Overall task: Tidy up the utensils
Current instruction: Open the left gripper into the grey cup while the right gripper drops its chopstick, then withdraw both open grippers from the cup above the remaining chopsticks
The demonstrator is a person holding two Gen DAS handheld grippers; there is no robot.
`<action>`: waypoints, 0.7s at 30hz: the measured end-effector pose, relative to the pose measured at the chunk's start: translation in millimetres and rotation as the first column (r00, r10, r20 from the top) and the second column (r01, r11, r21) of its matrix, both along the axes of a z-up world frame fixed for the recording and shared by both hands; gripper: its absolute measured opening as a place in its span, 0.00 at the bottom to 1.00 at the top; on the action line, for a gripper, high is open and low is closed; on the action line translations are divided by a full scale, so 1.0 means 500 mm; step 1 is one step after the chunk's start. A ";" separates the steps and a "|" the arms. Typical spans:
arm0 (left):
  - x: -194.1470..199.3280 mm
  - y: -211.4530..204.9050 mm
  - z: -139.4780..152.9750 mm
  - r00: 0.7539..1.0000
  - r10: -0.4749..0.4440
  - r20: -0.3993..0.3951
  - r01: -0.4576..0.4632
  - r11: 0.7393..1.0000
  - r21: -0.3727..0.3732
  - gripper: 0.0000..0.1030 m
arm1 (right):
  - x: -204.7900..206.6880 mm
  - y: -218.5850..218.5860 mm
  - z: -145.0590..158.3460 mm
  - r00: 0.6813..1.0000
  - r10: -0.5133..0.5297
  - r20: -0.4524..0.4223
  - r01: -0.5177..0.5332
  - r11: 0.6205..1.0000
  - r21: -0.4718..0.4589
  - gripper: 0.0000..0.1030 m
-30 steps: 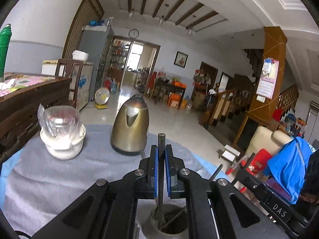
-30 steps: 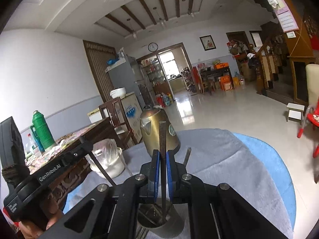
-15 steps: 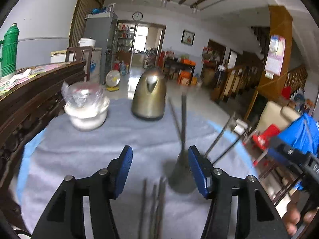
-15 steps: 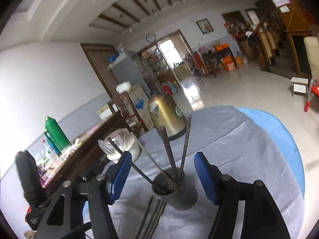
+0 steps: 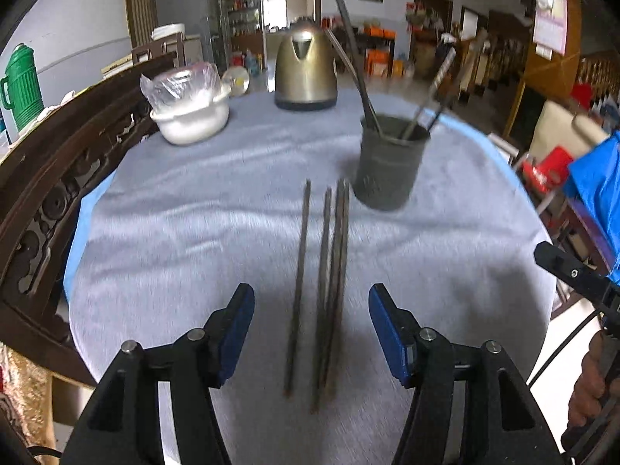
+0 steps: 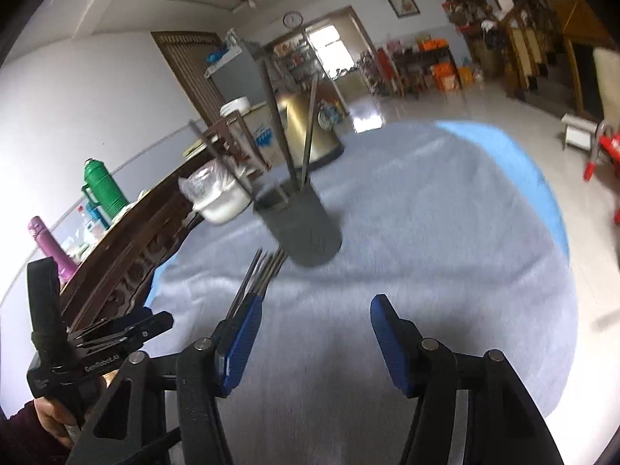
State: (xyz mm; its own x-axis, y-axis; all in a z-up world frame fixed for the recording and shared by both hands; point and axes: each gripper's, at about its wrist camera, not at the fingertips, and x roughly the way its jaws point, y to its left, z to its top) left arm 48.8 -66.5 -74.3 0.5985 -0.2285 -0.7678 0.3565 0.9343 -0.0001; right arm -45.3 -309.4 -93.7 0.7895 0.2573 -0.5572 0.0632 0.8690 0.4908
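A dark metal cup [image 5: 389,162] stands on the grey cloth with several chopsticks [image 5: 422,100] leaning in it. More dark chopsticks [image 5: 333,271] lie side by side on the cloth in front of it. My left gripper [image 5: 312,314] hovers over their near ends, jaws wide and still opening; the sticks run between the fingers with the pads clear of them. My right gripper [image 6: 314,310] has its jaws apart and closing with nothing between them. The lying chopsticks [image 6: 259,275] reach just past its left pad, short of the cup [image 6: 306,228].
A brass kettle [image 5: 306,69] and a white bowl [image 5: 190,116] under plastic wrap stand at the cloth's far side. A dark carved wooden sideboard [image 5: 58,162] borders the table on the left, with a green flask [image 5: 21,81] on it. A blue table edge [image 6: 542,193] curves on the right.
Both grippers were shut on upright chopsticks over the cup. They let go, opened, drew back and tipped down toward the sticks on the cloth.
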 end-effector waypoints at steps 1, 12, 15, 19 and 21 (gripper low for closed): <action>0.003 -0.007 0.003 1.000 0.005 -0.009 -0.005 1.000 0.010 0.61 | -0.002 0.000 -0.009 1.000 0.013 -0.008 -0.013 1.000 0.023 0.61; 0.015 -0.074 0.028 0.993 0.105 -0.056 -0.101 0.992 0.071 0.61 | -0.023 -0.016 -0.019 0.996 0.080 0.026 -0.082 0.990 0.114 0.61; 0.018 -0.091 0.027 0.990 0.121 -0.072 -0.114 0.990 0.088 0.61 | -0.019 -0.028 -0.021 0.995 0.093 0.025 -0.095 0.986 0.140 0.61; 0.017 -0.115 0.033 0.988 0.132 -0.076 -0.123 0.986 0.111 0.61 | -0.010 -0.048 -0.016 0.993 0.111 0.035 -0.115 0.980 0.165 0.61; 0.013 -0.124 0.038 0.988 0.136 -0.069 -0.126 0.984 0.127 0.61 | -0.003 -0.058 -0.011 0.992 0.120 0.045 -0.126 0.977 0.171 0.61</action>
